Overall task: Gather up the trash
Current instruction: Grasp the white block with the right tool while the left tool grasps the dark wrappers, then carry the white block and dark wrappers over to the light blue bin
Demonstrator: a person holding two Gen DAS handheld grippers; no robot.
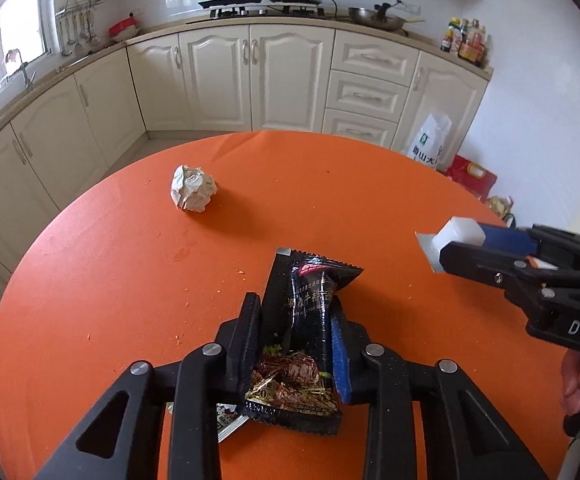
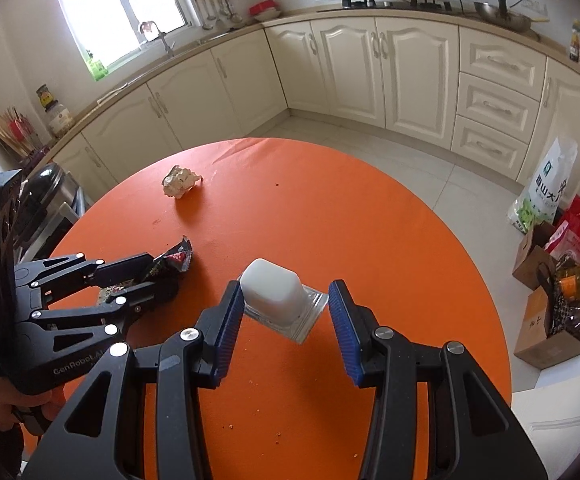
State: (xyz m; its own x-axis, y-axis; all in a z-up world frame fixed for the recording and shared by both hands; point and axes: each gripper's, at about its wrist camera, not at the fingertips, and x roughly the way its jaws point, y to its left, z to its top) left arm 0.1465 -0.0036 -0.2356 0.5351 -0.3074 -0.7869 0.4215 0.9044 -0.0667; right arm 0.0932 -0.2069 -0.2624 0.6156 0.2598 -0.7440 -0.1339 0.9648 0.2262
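Two grippers over round orange table (image 1: 330,184): left gripper (image 1: 296,312) clamped on black crinkled foil snack wrapper (image 1: 310,300), right gripper (image 2: 285,300) holding small white plastic cup (image 2: 273,292) (crumpled paper ball (image 1: 192,194) lies well apart).

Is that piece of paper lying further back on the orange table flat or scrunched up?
Scrunched up. The paper sits as a creased, rounded wad on the table, with folds all over it.
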